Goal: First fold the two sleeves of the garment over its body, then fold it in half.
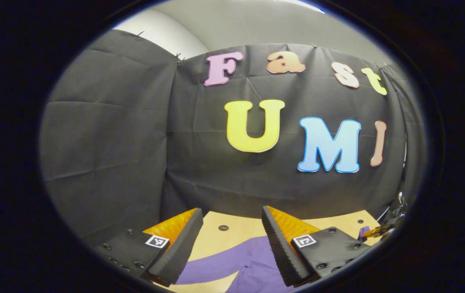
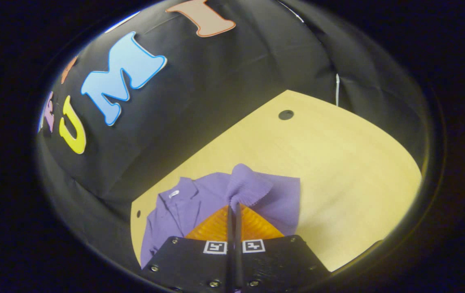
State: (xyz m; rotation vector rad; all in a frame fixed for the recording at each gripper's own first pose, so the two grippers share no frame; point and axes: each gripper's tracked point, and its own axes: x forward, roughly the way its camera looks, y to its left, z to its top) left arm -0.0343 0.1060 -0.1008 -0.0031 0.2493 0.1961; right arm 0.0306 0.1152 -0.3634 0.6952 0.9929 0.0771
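Note:
A purple collared garment [image 2: 191,203] lies on the light wooden table [image 2: 338,162], its collar toward the booth wall. My right gripper [image 2: 233,205] is shut on a lifted fold of the garment's sleeve [image 2: 248,185], which bunches up just beyond the fingertips. In the left gripper view, my left gripper [image 1: 232,240] hovers open above the table, and a purple strip of the garment [image 1: 240,260] lies between and below its fingers. Nothing sits between the left fingers.
The black cloth wall [image 2: 199,93] stands close behind the table. A round hole [image 2: 286,114] marks the table's far part, and another hole [image 1: 223,228] shows ahead of the left gripper. A clamp-like fixture [image 1: 391,219] sits at the table's right edge.

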